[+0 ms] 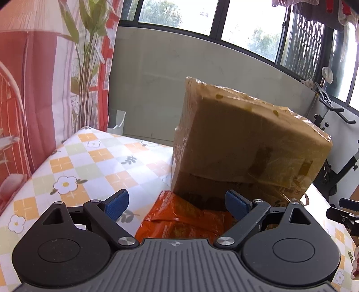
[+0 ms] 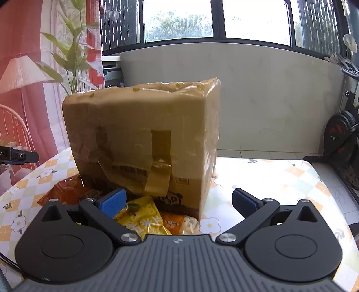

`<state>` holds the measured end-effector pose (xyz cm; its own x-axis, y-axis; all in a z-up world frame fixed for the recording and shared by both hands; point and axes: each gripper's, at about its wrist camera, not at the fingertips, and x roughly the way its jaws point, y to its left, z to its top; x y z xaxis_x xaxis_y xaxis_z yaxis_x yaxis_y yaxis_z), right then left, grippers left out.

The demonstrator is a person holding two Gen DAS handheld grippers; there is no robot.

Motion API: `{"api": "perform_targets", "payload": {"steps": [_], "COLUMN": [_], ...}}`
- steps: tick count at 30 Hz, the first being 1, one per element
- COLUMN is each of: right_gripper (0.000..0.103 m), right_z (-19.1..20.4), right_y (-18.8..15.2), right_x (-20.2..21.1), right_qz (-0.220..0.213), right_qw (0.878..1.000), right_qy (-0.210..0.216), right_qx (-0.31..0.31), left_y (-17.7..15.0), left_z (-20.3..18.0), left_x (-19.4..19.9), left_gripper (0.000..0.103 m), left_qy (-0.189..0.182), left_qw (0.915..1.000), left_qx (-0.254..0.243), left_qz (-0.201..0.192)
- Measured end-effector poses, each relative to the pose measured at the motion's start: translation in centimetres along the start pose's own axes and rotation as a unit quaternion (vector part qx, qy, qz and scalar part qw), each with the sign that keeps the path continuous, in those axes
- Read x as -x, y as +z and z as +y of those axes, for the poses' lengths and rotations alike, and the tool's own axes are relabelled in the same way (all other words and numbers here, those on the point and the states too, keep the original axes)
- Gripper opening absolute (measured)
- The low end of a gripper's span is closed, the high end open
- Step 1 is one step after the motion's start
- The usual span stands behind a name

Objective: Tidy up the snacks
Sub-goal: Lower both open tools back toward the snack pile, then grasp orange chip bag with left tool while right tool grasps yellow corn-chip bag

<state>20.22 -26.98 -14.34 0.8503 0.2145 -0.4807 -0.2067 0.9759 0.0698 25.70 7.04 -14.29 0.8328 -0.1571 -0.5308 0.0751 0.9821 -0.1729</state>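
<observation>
The orange snack packet [image 1: 179,221] lies flat on the tabletop [image 1: 89,161] against the taped cardboard box [image 1: 242,143], directly ahead between the spread, empty left tongs [image 1: 177,203], nearer than the equally spread right tongs [image 2: 178,202].

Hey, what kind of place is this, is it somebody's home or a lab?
Most likely a home, perhaps an enclosed balcony or sunroom. A floral checked tablecloth covers the table, an exercise bike stands by the wall, and a printed curtain hangs beside wide windows.
</observation>
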Motion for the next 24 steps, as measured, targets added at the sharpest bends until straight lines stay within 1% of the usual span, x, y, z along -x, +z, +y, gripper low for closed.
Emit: {"api": "perform_targets", "payload": {"steps": [5, 12, 17, 21, 24], "right_gripper": [0.102, 0.102, 0.102, 0.102, 0.102], "right_z": [0.1, 0.4, 1.0, 1.9, 2.9], "right_y": [-0.8, -2.4, -3.3, -3.3, -3.3], "right_x": [-0.4, -0.7, -1.2, -1.8, -2.9], "right_qz": [0.015, 0.036, 0.056, 0.067, 0.087], "right_qw": [1.0, 0.999, 0.998, 0.997, 0.994], "right_qy": [-0.001, -0.001, 0.01, 0.03, 0.052], "right_qx": [-0.013, -0.016, -0.017, 0.002, 0.046], "left_y": [-0.9, -1.7, -2.0, -2.1, -2.1], "left_z": [-0.3, -0.2, -0.2, -0.3, -0.3], "left_x": [-0.2, -0.2, -0.5, -0.6, -0.6], "left_gripper": [0.094, 0.094, 0.094, 0.094, 0.094], "left_qy": [-0.003, -0.004, -0.005, -0.008, -0.011], "left_qw": [0.9999, 0.9997, 0.9995, 0.9994, 0.9993], "left_qx": [-0.003, -0.005, -0.004, -0.005, -0.004], "left_qz": [0.013, 0.024, 0.031, 0.033, 0.034]}}
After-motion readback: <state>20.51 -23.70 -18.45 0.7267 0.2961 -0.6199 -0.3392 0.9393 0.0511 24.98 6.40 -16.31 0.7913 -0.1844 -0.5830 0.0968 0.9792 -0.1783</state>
